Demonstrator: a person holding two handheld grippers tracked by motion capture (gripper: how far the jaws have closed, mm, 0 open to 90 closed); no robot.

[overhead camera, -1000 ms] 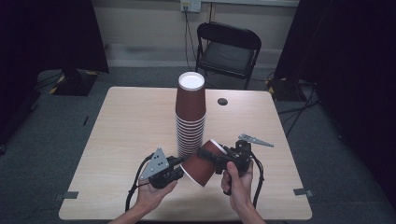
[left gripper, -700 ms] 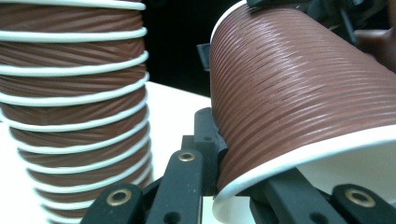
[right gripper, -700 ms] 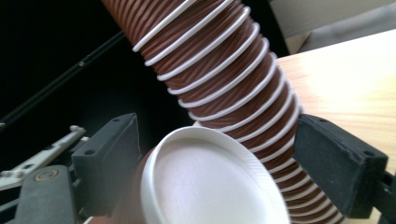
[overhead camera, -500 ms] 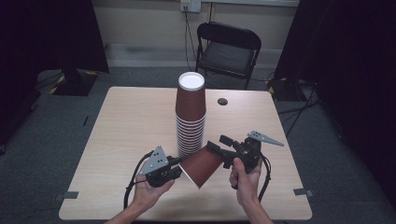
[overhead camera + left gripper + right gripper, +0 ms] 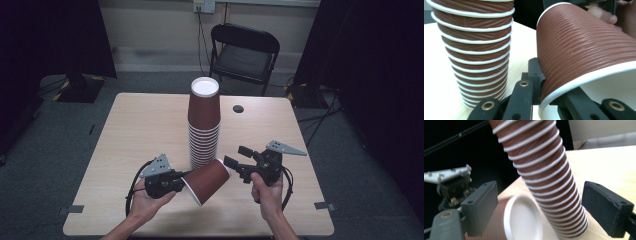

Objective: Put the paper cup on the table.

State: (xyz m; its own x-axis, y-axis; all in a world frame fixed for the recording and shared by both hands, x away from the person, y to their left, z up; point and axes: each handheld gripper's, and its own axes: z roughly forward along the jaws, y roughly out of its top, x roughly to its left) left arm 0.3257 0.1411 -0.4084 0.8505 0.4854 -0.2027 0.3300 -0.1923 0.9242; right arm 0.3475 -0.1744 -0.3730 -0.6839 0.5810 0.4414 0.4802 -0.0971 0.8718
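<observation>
High view: left gripper (image 5: 176, 181) holds a single brown cup (image 5: 207, 181) by its rim, cup lying on its side, base pointing right toward the right gripper (image 5: 239, 161), whose jaws stand wide and empty just beside that base. The tall cup stack (image 5: 204, 125) stands upside down mid-surface, just behind the held cup; table surface (image 5: 130, 130) otherwise bare near the hands. Judgement: step in hand looks like carrying the loose cup to join the stack or handing it over; best done by keeping the rim pinch light so the paper wall does not crease, and keeping clear of the stack's foot, which looks easy to topple. Left gripper view: jaws closed on the white rolled rim, one inside the mouth, one outside; cup wall (image 5: 584, 47) is ribbed brown paper, stack (image 5: 474, 50) to its left. Right gripper view: jaws wide apart, framing the cup's white recessed base (image 5: 522, 220) and the stack (image 5: 544, 177) beyond.
</observation>
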